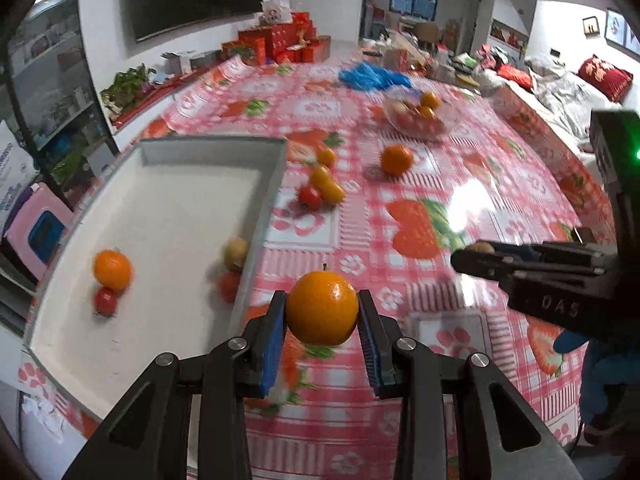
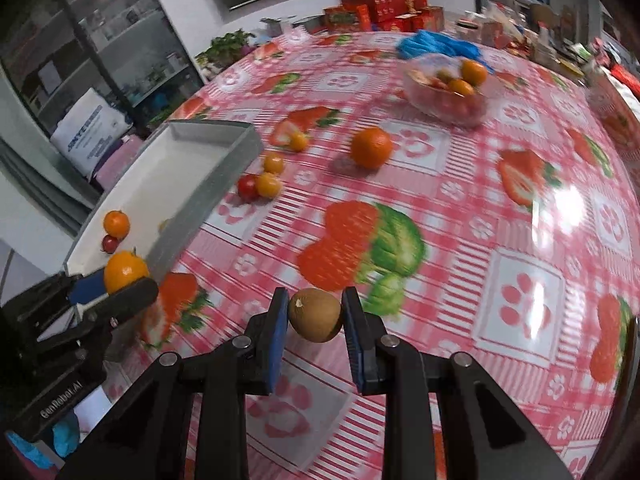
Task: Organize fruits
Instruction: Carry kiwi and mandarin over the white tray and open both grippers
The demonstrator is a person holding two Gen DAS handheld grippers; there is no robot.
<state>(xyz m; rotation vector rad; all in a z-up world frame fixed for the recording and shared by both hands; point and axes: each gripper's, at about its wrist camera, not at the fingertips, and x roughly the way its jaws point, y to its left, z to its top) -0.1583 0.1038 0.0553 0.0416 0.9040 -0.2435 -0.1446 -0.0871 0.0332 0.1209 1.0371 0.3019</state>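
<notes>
Living-room setting; table covered in a red-and-white checked cloth [image 1: 472,184] printed with strawberries.

Loose on the cloth: one large orange [image 1: 396,159], three small yellow-orange fruits [image 1: 326,184] and one small red tomato [image 1: 309,196], the small ones clustered just right of the tray's far end. The orange lies well apart from them, further right and toward the far bowl.

Containers, two:
- White tray [image 1: 168,216] with grey walls, left side of table. Inside: one orange [image 1: 112,270] touching one red tomato [image 1: 105,301] at the near left; one brownish fruit [image 1: 236,254] and one red tomato [image 1: 229,286] against the right wall. Blur keeps me from judging whether those two touch.
- Clear bowl [image 2: 448,92], far right, in front of a blue crumpled bag [image 2: 436,46]. Holds at least two oranges above a layer of red fruit; count not readable through the blur.

Left gripper [image 1: 322,310]: clenched on an orange [image 1: 322,308], blue pads pressing both sides, held above the cloth just right of the tray's near corner.

Right gripper [image 2: 315,314]: clenched on a brown kiwi-like fruit [image 2: 315,315], also held above the cloth, to the right of the left gripper and well apart from the tray.
</notes>
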